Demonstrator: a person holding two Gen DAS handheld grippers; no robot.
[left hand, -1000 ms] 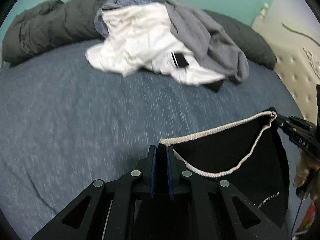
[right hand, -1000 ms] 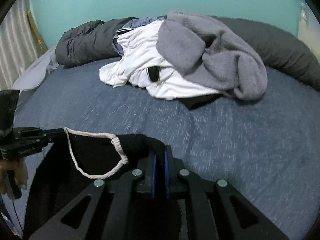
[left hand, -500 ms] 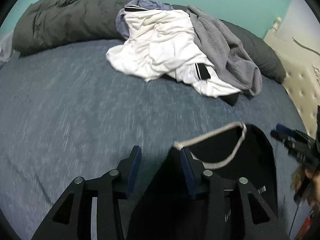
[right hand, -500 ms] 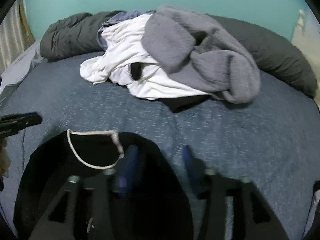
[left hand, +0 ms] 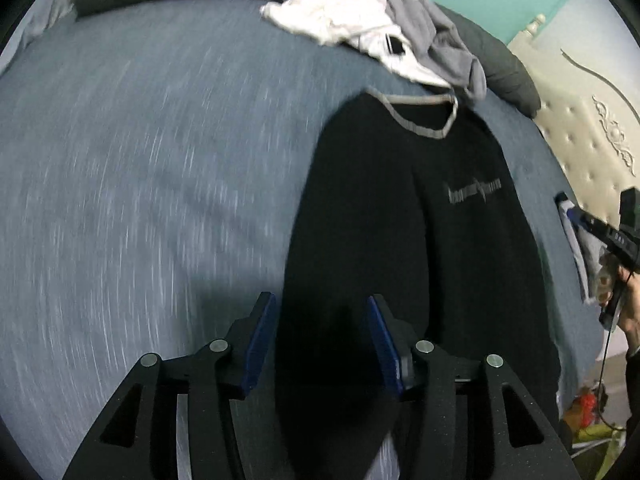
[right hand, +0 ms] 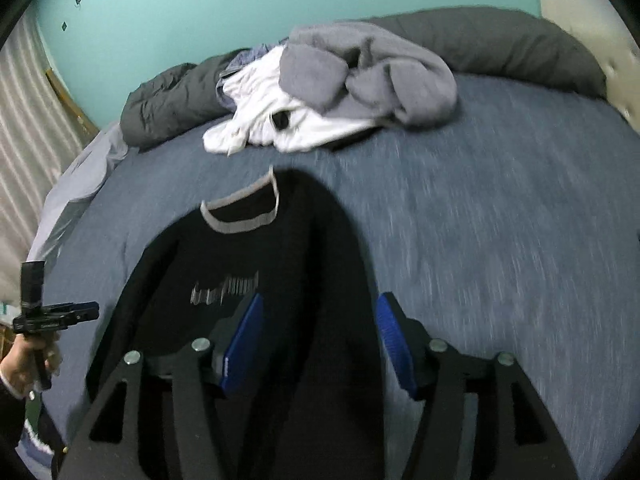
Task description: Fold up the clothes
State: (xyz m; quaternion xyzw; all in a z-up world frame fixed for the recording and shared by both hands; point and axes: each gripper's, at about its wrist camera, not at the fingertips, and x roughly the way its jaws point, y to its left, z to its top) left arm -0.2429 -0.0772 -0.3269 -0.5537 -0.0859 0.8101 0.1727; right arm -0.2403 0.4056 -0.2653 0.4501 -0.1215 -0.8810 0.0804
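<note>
A black sweatshirt lies spread on the blue-grey bed, its pale ribbed collar toward the far edge and its hem toward the near edge. The grey chest print is too blurred to read. The left gripper and right gripper each hang above the garment with fingers spread wide, holding nothing. A heap of white and grey clothes rests against the dark duvet along the far edge.
</note>
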